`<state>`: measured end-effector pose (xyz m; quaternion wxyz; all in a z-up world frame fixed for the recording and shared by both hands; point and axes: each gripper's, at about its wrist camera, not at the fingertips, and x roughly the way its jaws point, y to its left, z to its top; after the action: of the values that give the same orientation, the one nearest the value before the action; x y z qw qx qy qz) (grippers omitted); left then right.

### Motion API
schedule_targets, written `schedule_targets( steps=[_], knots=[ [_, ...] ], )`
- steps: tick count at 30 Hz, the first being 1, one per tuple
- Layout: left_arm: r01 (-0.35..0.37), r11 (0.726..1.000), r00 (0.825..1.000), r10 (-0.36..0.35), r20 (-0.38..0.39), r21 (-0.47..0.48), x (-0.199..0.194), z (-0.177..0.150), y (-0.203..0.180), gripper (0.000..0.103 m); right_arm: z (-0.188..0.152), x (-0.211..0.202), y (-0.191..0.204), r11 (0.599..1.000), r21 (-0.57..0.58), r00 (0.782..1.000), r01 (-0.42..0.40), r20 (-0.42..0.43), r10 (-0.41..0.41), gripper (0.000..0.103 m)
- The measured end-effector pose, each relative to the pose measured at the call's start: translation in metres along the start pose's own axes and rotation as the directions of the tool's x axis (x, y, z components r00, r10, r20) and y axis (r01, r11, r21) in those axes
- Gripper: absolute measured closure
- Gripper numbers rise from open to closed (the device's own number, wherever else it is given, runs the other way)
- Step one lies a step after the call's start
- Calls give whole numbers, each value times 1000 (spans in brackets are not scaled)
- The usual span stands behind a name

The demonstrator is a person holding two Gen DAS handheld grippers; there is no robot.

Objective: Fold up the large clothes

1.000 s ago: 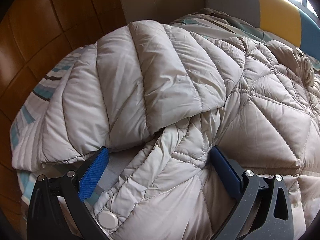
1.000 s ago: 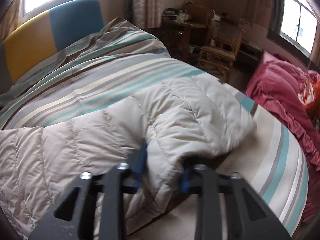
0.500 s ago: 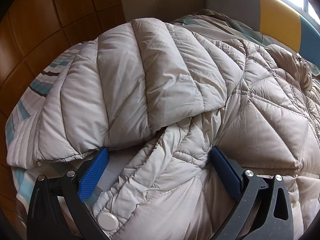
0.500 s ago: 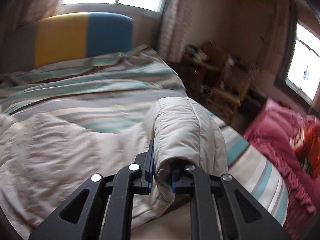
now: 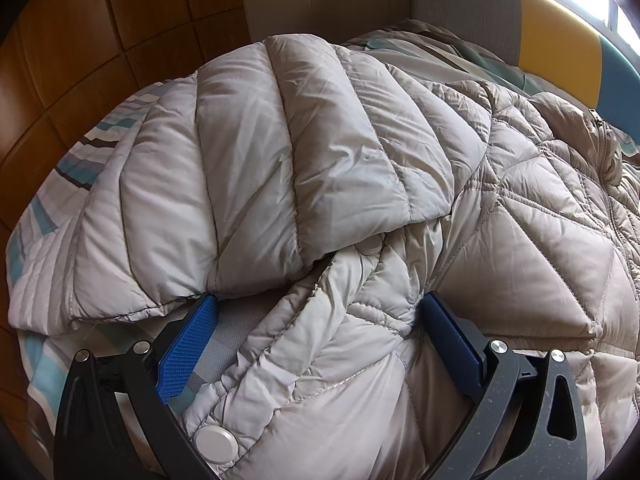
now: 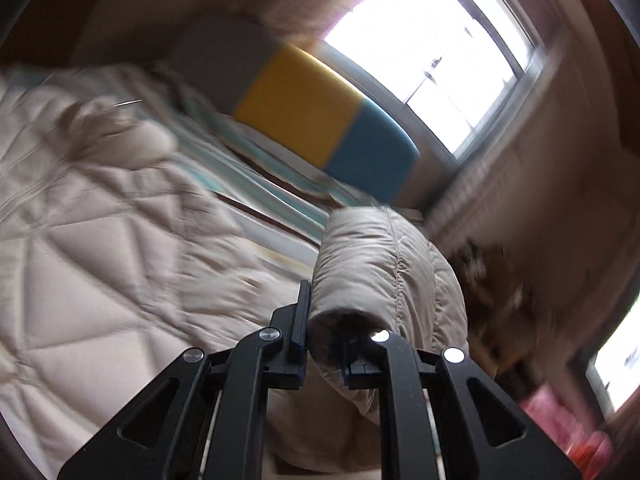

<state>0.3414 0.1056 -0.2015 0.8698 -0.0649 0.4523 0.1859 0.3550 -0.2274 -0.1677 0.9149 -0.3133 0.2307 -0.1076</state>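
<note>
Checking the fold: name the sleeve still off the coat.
The right sleeve, pinched in the right hand-held gripper; the left sleeve lies folded across the coat.

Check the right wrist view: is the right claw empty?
No, the right claw is shut on a fold of the beige puffer jacket.

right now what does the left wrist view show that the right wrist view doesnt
Only the left wrist view: the left gripper, jaws open, over the jacket front, a folded sleeve, a snap button, wooden wall panels. Only the right wrist view: the right gripper shut on a raised sleeve, a bright window. Both: the beige quilted jacket, the striped bedding, the yellow-and-blue headboard.
</note>
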Motion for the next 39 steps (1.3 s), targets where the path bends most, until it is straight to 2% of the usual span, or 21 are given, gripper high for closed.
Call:
schedule_targets(
  steps=[3, 8, 11, 14, 16, 17, 18, 19, 24, 26, 28, 30, 31, 32, 34, 36, 39],
  knots=[
    [5, 1000, 1000, -5, 1, -4, -1, -2, 1, 3, 10, -7, 36, 990, -128, 998, -55, 37, 60, 92],
    [9, 1000, 1000, -9, 1, -7, -1, -3, 2, 3, 14, -23, 91, 954, -270, 985, -132, 69, 156, 93],
    [9, 1000, 1000, -9, 2, -7, -1, -3, 2, 3, 17, -33, 114, 937, -279, 970, -210, 60, 235, 93],
    [8, 1000, 1000, -8, 2, -7, -1, -3, 2, 3, 27, -43, 125, 921, -230, 940, -315, 58, 336, 92],
    [8, 1000, 1000, -8, 2, -7, -1, -3, 2, 3, 27, -49, 135, 915, -253, 937, -314, 73, 342, 91],
    [8, 1000, 1000, -8, 2, -7, -1, -3, 3, 3, 28, -51, 138, 908, -268, 933, -322, 72, 352, 86],
    [9, 1000, 1000, -9, 1, -8, -1, -3, 2, 3, 25, -53, 146, 891, -297, 924, -343, 64, 377, 85],
    [10, 1000, 1000, -10, 2, -9, -1, -3, 3, 3, 23, -53, 154, 881, -330, 924, -338, 60, 377, 84],
    [14, 1000, 1000, -14, 2, -11, -2, -4, 4, 3, 16, -55, 179, 843, -485, 947, -232, 86, 310, 86],
    [18, 1000, 1000, -18, 2, -14, -3, -4, 4, 3, 14, -56, 181, 838, -501, 950, -216, 90, 299, 86],
    [24, 1000, 1000, -24, 1, -19, -4, -5, 6, 3, 11, -54, 178, 848, -479, 949, -227, 87, 303, 88],
    [30, 999, 1000, -30, -1, -22, -4, -5, 7, 3, 10, -55, 171, 858, -453, 948, -244, 75, 309, 84],
    [32, 999, 999, -32, -4, -24, -5, -5, 7, 3, 12, -54, 165, 869, -429, 949, -245, 78, 306, 73],
    [34, 999, 999, -35, -10, -25, -5, -5, 8, 3, 13, -55, 157, 882, -400, 948, -248, 87, 306, 56],
    [43, 999, 999, -43, -25, -25, -9, -1, 10, 3, 15, -61, 131, 901, -308, 930, -306, 105, 352, 38],
    [58, 997, 998, -59, -21, -53, -22, 5, 14, 3, 14, -68, 107, 903, -228, 911, -363, 118, 396, 37],
    [123, 985, 989, -112, 96, -123, -58, 11, 12, 3, 11, -77, 73, 900, -101, 891, -423, 136, 434, 37]
  ],
)
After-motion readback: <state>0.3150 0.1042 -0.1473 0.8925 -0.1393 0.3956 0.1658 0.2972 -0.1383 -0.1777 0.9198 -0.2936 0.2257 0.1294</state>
